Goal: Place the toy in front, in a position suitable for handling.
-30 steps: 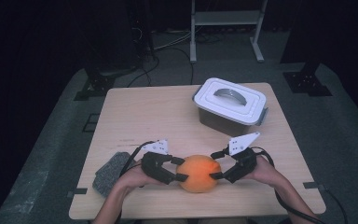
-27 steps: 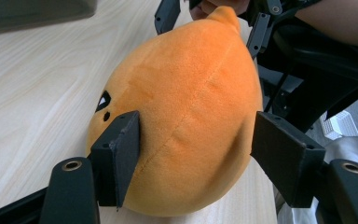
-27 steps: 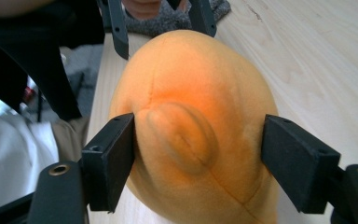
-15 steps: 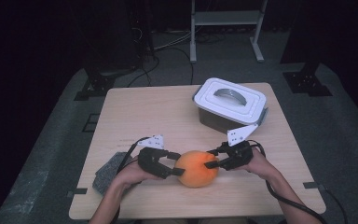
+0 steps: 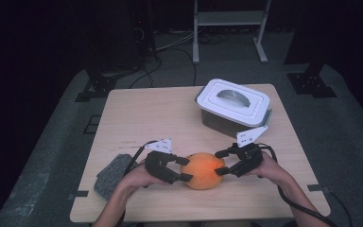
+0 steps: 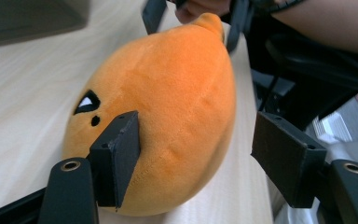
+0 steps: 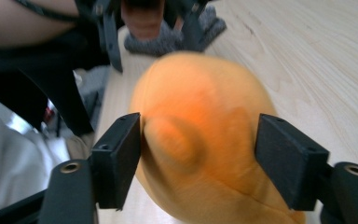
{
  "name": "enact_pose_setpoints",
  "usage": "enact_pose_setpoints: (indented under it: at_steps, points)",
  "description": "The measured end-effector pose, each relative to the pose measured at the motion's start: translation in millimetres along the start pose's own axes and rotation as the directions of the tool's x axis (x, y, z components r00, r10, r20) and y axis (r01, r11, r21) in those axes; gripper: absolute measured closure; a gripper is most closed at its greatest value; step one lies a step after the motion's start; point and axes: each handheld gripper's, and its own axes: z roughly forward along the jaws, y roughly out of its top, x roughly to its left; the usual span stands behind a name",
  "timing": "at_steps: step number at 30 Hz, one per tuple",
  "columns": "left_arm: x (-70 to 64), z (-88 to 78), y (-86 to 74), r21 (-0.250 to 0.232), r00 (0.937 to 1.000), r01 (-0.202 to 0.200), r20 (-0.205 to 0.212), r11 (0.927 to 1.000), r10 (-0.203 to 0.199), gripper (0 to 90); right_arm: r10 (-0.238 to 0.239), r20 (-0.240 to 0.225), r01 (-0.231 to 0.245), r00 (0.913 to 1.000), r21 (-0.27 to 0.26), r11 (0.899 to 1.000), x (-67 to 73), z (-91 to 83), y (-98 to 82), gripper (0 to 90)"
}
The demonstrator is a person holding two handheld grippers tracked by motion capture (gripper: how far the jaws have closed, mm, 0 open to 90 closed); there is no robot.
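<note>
An orange plush toy (image 5: 203,170) with a small black eye lies on the wooden table (image 5: 146,113) near its front edge. My left gripper (image 5: 187,169) straddles the toy's left end. In the left gripper view one pad touches the plush (image 6: 168,107) and the other stands off it with table showing between, so the gripper (image 6: 196,154) is open. My right gripper (image 5: 219,163) straddles the right end. Its jaws have just been opening, and in the right gripper view the blurred plush (image 7: 200,140) with its nub sits between the parted pads of the gripper (image 7: 198,158).
A grey box with a white handled lid (image 5: 234,105) stands at the back right of the table. A grey fuzzy pad (image 5: 113,171) lies at the front left beside my left hand. Cables trail from both grippers.
The right gripper's jaws narrowed on the toy's right end half a second ago and now stand wider again. The left gripper and the toy have hardly shifted.
</note>
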Motion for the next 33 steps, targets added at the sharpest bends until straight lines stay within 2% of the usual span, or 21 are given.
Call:
enact_pose_setpoints:
  at_steps: [2,3,7,9,13,15,18,22,26,29,33]
  points:
    - [-2.6,0.4,0.2,0.005,0.9999,-0.002,0.013,1.0000,0.002,31.5,0.022,-0.004,-0.022,0.9998,-0.030,0.999,2.7,-8.5,1.4,29.0]
    - [-7.3,1.3,0.0,0.014,0.9996,-0.009,0.028,0.9999,0.009,31.5,0.030,0.008,-0.029,0.9995,-0.036,0.999,3.7,-11.7,3.2,29.1]
    - [-12.6,1.4,-2.5,0.033,0.9976,-0.021,0.066,0.9992,0.019,31.5,0.021,0.047,-0.021,0.9987,0.007,1.000,6.5,-7.4,7.7,29.1]
    - [-13.9,1.2,-4.7,0.039,0.9969,-0.026,0.076,0.9989,0.023,31.5,0.021,0.041,-0.022,0.9989,0.025,0.999,6.8,0.1,8.7,29.3]
    - [-13.4,-3.5,-5.4,0.042,0.9973,-0.027,0.070,0.9987,0.024,31.4,0.023,0.004,-0.023,0.9997,0.047,0.999,7.3,11.2,7.8,33.6]
    - [-13.0,-6.7,-4.2,0.026,0.9981,-0.024,0.058,0.9994,0.023,31.3,0.014,-0.004,-0.014,0.9999,0.055,0.998,9.2,13.2,6.2,34.8]
    - [-10.3,-10.0,-1.5,0.008,0.9994,-0.027,0.020,0.9996,0.027,30.5,-0.019,-0.020,0.020,0.9996,0.070,0.997,15.2,13.6,1.9,35.8]
    - [-4.4,-6.7,-0.4,-0.002,0.9996,-0.004,-0.029,1.0000,0.004,30.4,-0.054,-0.026,0.056,0.9982,0.079,0.995,24.8,12.3,-5.1,36.6]
    - [-2.5,3.7,-3.7,0.017,0.9995,0.023,-0.024,0.9996,-0.023,29.5,-0.053,-0.037,0.056,0.9979,0.088,0.995,30.5,9.1,-10.6,36.7]
    - [-4.0,8.5,-5.7,0.030,0.9998,0.015,-0.012,0.9994,-0.015,29.4,-0.062,-0.034,0.065,0.9975,0.099,0.993,33.5,5.3,-7.3,35.4]
    - [-7.5,8.0,-5.1,0.042,0.9999,-0.013,-0.004,0.9990,0.013,29.9,-0.048,-0.018,0.049,0.9987,0.079,0.996,31.4,3.2,1.2,34.5]
